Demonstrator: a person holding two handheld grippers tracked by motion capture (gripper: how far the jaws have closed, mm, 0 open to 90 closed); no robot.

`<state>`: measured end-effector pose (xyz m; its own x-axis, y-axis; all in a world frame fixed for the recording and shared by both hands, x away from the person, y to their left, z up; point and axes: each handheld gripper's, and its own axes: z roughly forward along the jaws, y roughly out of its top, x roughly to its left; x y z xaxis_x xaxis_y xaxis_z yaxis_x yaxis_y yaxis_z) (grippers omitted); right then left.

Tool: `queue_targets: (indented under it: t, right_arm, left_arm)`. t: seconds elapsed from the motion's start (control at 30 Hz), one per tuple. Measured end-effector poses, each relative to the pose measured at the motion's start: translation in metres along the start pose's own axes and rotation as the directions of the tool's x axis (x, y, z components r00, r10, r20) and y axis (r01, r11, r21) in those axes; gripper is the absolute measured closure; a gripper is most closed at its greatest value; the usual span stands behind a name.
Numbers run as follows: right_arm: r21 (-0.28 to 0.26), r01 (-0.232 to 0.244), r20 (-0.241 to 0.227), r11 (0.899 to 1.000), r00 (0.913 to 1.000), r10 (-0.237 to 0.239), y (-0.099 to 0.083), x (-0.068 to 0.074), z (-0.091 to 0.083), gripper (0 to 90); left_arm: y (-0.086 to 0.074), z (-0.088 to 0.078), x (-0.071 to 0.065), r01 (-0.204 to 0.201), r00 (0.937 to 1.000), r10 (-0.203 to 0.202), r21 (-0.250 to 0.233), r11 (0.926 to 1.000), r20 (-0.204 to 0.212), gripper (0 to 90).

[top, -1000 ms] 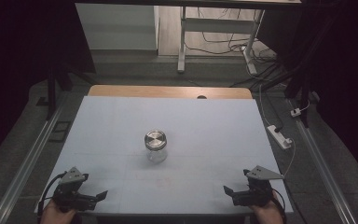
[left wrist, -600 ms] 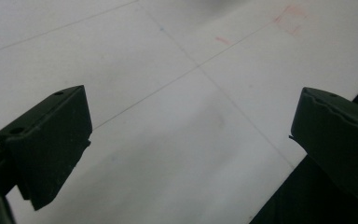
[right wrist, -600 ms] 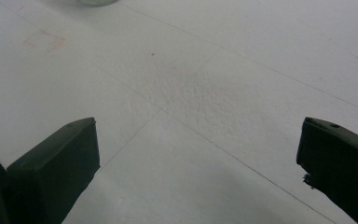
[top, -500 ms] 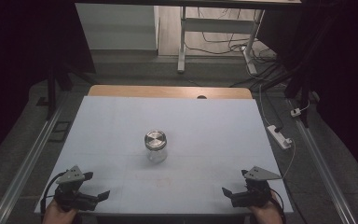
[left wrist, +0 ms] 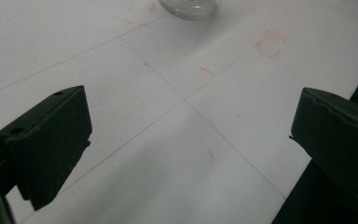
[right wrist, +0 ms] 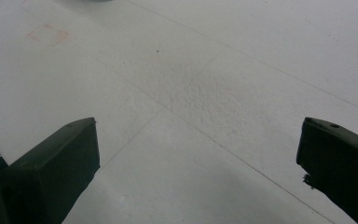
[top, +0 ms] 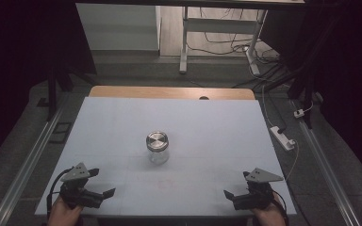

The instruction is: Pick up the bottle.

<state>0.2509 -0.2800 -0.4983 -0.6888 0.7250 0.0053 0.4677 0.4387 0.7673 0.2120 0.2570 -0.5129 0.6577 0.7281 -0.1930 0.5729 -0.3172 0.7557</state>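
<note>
In the high view, a small clear glass jar with a round metal lid is seen upright near the middle of the frame, on the white sheet that covers the counter. The left tool is held at the lower left of the frame and the right tool at the lower right, each gripped by a hand at the bottom edge. Both are kept well apart from the jar, with bare sheet between them and it. Nothing is held or touched by either tool. A strip of bare wood is shown along the far edge of the counter. A white power strip is seen on the floor at the right of the frame, and a stand with loose cables at the upper middle.

In the left gripper view, the two black jaws are set wide, with only the white sheet between them. The base of the jar is cut by the top edge, right of centre. Thin pencil lines are crossed on the sheet, and faint red marks are seen at the upper right.

In the right gripper view, the jaws are likewise spread wide over empty sheet. A faint red square is drawn at the upper left.
</note>
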Motion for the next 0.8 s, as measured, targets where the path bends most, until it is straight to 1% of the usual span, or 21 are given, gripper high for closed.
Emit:
queue_targets:
  t: [0.07, 0.2, 0.37, 0.47, 0.5, 0.53, 0.63, 0.8]
  right_arm:
    - [0.001, 0.002, -0.001, 1.0, 1.0, -0.002, 0.0, 0.0, 0.0, 0.0]
    - [0.004, 0.009, -0.002, 1.0, 1.0, -0.009, 0.0, 0.001, 0.0, 0.0]
    - [0.006, 0.01, -0.003, 1.0, 0.9999, -0.01, 0.0, 0.001, 0.001, 0.0]
    - [0.01, 0.015, 0.0, 1.0, 0.9999, -0.015, 0.0, 0.002, 0.001, 0.0]
    - [0.012, 0.017, 0.0, 1.0, 0.9999, -0.017, 0.0, 0.002, 0.001, 0.0]
    - [0.013, 0.018, -0.001, 1.0, 0.9998, -0.018, 0.0, 0.002, 0.001, 0.0]
    - [0.015, 0.025, 0.0, 1.0, 0.9997, -0.025, 0.0, 0.002, 0.001, 0.0]
    - [0.021, 0.038, -0.003, 0.999, 0.9993, -0.038, 0.001, 0.003, 0.002, 1.5]
  left_arm:
    - [0.001, 0.002, 0.0, -0.006, 0.9999, 0.006, 0.01, 0.9999, 0.015, 0.0]
    - [0.003, 0.005, 0.0, -0.018, 0.9995, 0.017, 0.018, 0.9997, 0.026, 0.0]
    - [0.004, 0.007, 0.002, -0.04, 0.9987, 0.04, 0.0, 0.9992, 0.033, 0.0]
    - [0.006, 0.009, 0.004, -0.046, 0.9974, 0.047, -0.022, 0.9987, 0.056, 0.0]
    - [0.007, 0.011, 0.005, -0.04, 0.9969, 0.041, -0.026, 0.9989, 0.067, 0.0]
    - [0.007, 0.011, 0.005, -0.04, 0.9969, 0.041, -0.026, 0.9989, 0.067, 0.0]
    - [0.008, 0.012, 0.007, -0.036, 0.9957, 0.039, -0.035, 0.9987, 0.084, 0.0]
    - [0.012, 0.014, 0.013, -0.008, 0.9928, 0.015, -0.054, 0.9985, 0.119, 0.0]
